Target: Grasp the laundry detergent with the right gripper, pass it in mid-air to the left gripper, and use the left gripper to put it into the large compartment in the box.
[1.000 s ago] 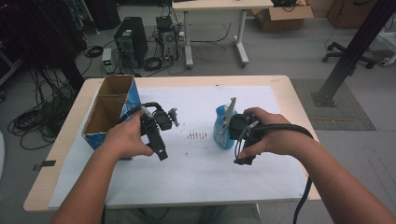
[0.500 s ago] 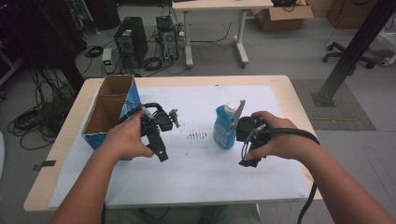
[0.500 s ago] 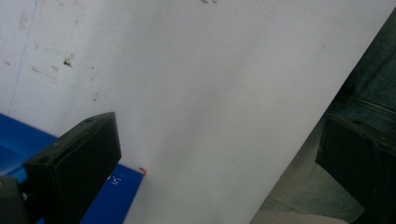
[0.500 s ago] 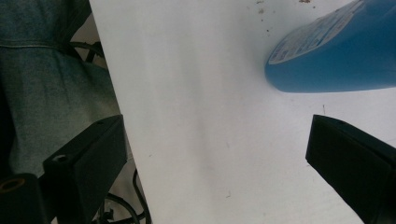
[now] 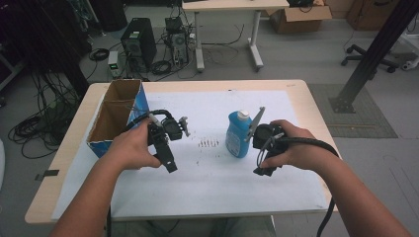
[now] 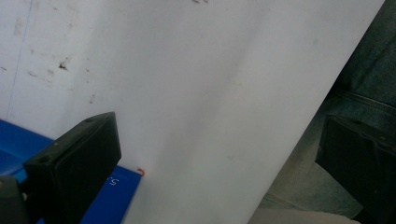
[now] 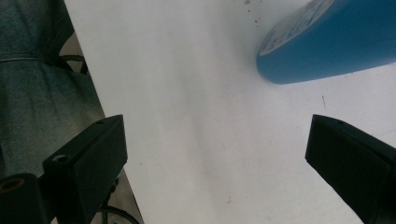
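Blue bottle [image 5: 238, 134] upright, R gripper [image 7: 215, 158] beside.

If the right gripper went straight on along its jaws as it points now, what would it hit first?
Most likely the white table cover. In the right gripper view the open jaws of the right gripper frame bare cover, with the blue bottle off to the upper right, outside that line. Depth is hard to judge.

box [image 5: 114, 118] left on table [image 5: 296, 94] | bottle [image 5: 238, 135] right of centre
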Demonstrator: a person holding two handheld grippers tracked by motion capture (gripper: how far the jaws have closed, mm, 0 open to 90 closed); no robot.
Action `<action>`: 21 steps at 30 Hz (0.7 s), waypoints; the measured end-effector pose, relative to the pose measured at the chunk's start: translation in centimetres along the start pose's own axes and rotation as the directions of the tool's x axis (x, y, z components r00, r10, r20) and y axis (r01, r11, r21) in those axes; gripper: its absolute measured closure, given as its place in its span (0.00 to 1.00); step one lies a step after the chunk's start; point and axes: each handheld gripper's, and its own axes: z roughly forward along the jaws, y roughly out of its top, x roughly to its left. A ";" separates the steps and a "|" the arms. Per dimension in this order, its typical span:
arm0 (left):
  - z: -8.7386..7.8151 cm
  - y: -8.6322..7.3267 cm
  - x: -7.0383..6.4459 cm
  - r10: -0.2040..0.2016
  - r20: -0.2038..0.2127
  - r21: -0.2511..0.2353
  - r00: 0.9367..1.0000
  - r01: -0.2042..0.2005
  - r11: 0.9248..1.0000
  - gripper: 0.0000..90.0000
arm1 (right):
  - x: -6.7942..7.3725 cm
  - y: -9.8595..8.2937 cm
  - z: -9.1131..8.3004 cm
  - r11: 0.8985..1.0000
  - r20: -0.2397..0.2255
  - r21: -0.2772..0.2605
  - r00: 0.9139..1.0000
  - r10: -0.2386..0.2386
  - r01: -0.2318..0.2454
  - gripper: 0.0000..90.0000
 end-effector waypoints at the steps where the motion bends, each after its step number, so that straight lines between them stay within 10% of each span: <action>1: 0.0 0.0 0.0 0.000 0.000 0.000 1.000 0.000 1.000 0.00 | 0.0 0.0 0.0 1.000 0.000 0.000 1.000 0.000 0.000 0.06; 21: -0.1 -0.6 -0.4 0.026 0.008 0.005 1.000 -0.026 1.000 0.00 | -2.3 -2.4 1.9 0.985 -0.007 -0.083 0.988 0.153 -0.153 0.06</action>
